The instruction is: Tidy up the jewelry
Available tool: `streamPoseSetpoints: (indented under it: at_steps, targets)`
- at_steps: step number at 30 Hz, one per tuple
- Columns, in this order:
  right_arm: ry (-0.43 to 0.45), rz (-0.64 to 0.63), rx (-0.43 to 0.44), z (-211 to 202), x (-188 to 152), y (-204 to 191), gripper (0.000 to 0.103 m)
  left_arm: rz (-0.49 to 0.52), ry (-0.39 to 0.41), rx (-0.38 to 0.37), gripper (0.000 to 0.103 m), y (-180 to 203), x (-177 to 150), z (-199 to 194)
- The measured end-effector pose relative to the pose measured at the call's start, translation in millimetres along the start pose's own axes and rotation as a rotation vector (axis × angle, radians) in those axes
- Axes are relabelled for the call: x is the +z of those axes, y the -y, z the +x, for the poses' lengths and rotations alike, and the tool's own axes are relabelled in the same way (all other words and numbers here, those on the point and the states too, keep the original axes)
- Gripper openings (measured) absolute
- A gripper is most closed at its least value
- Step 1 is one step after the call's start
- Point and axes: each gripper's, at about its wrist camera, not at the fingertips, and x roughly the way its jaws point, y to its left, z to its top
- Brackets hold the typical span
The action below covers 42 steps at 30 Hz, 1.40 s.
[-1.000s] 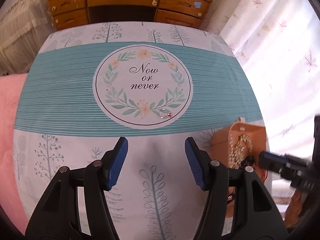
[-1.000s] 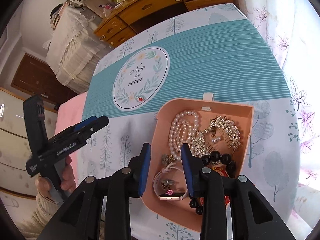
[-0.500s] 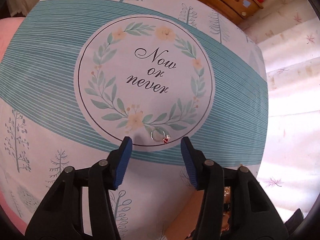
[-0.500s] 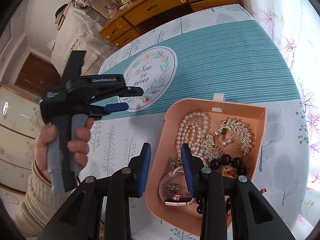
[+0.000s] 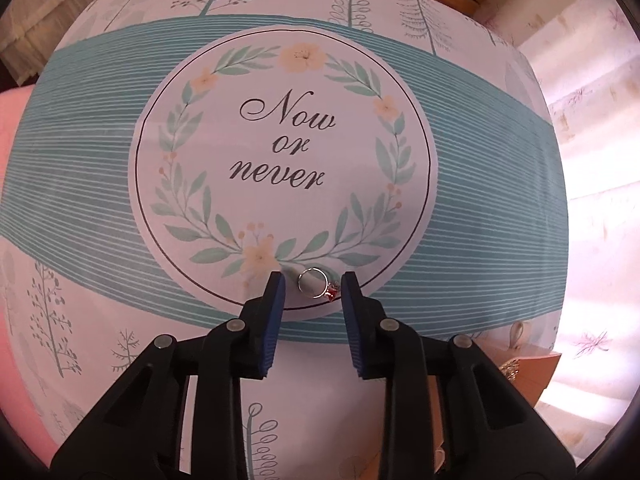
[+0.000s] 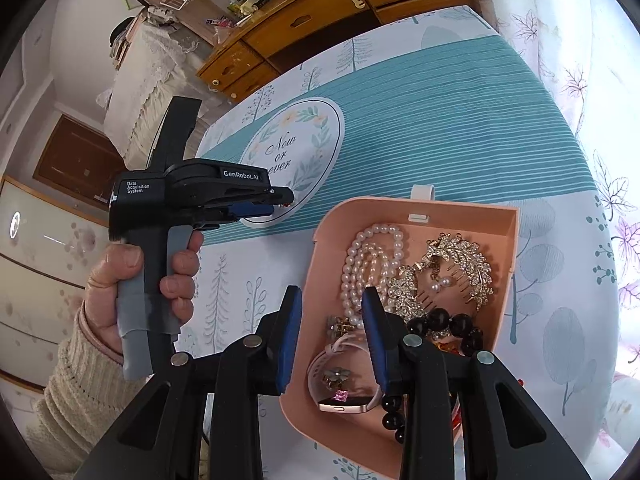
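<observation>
A thin silver ring with a small red stone (image 5: 315,285) lies on the tablecloth at the lower rim of the "Now or never" circle (image 5: 285,148). My left gripper (image 5: 313,285) is open, its blue pads on either side of the ring, low over the cloth; it also shows in the right wrist view (image 6: 282,203). My right gripper (image 6: 331,300) is open and empty above the near left wall of the pink jewelry box (image 6: 464,210), which holds a pearl necklace (image 6: 370,256), a rhinestone hair comb (image 6: 456,270), black beads (image 6: 444,320) and a pink watch (image 6: 344,400).
A wooden desk with drawers (image 6: 328,16) stands beyond the table's far edge. A pale floral curtain (image 5: 592,160) hangs on the right. A corner of the box (image 5: 532,372) lies right of my left gripper. A pink surface (image 5: 16,320) borders the table's left side.
My left gripper has moved forward and down to the ring, which now sits between its pads, and its jaws have narrowed. My right gripper has stayed over the box.
</observation>
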Motion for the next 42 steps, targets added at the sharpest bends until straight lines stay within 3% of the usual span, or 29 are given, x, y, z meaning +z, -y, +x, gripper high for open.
streamPoseSetpoints:
  at_steps: [4,11,13,20,28,35,42]
  targets:
    - [0.004,0.013,0.0,0,-1,3,0.031,0.057,0.005,0.042,0.016,13,-1,-1]
    - [0.012,0.016,-0.014,1,-3,6,0.031,0.083,0.003,0.044,0.015,19,2,-1]
    - [0.013,0.013,-0.014,1,-4,6,0.031,0.092,0.001,0.042,0.007,20,0,-2]
    - [0.025,0.0,-0.015,-4,-7,2,0.031,0.133,0.032,0.031,0.007,19,-17,-24]
    - [0.032,-0.005,-0.012,-5,-11,-1,0.031,0.129,0.049,0.028,0.005,20,-10,-35]
    - [0.039,-0.018,-0.013,-9,-14,-5,0.031,0.117,-0.007,-0.022,0.005,19,-17,-21]
    - [0.035,-0.015,-0.015,-11,-15,-2,0.031,0.293,-0.04,-0.017,0.006,37,-18,-13]
